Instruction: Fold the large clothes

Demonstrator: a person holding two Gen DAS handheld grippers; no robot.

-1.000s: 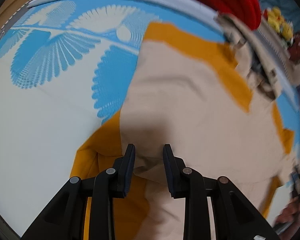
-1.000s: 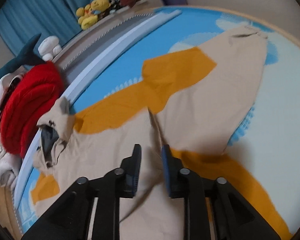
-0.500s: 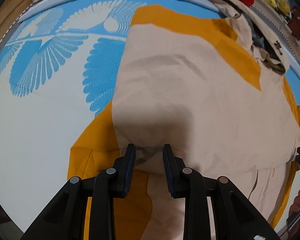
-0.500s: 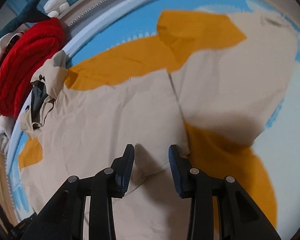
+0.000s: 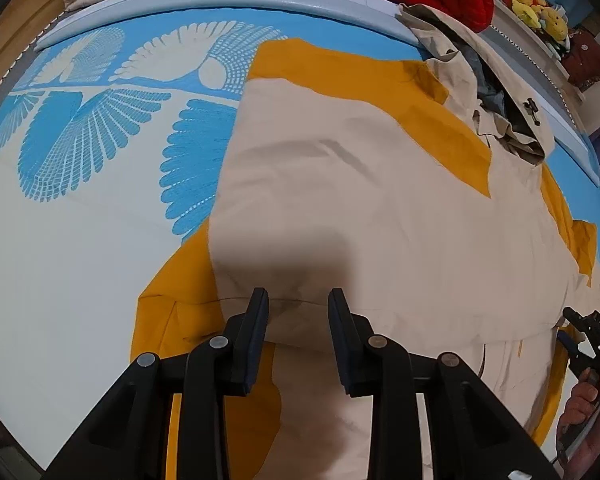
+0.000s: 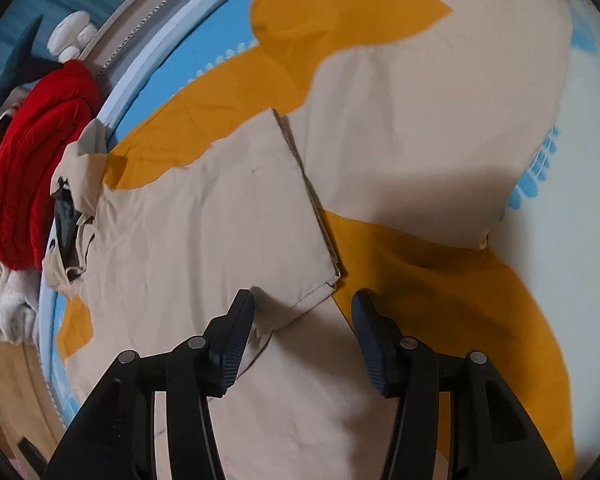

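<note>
A large beige and mustard-yellow jacket [image 5: 380, 200] lies spread across a white and blue patterned mat [image 5: 80, 220], filling the centre and 3 o'clock side of the left wrist view. Its hood [image 5: 496, 96] sits crumpled at 1 o'clock, against the mat's raised pale edge.

The left gripper [image 5: 298, 300] points steeply down at 6 o'clock, its jaws partly apart with a folded beige hem of the jacket lying between them — whether the pads press on the cloth cannot be told.

The right gripper [image 6: 303, 304], also at 6 o'clock in its own view, has just been opening its jaws; they stand wide, with a loose corner of a folded beige panel between them, the pads clear of the cloth.

A red quilted garment [image 6: 32, 168] is piled beyond the mat at 9 o'clock, beside folded pale fabric [image 6: 4, 300]. A person's hand [image 5: 588, 404] shows at 4 o'clock in the left wrist view.
</note>
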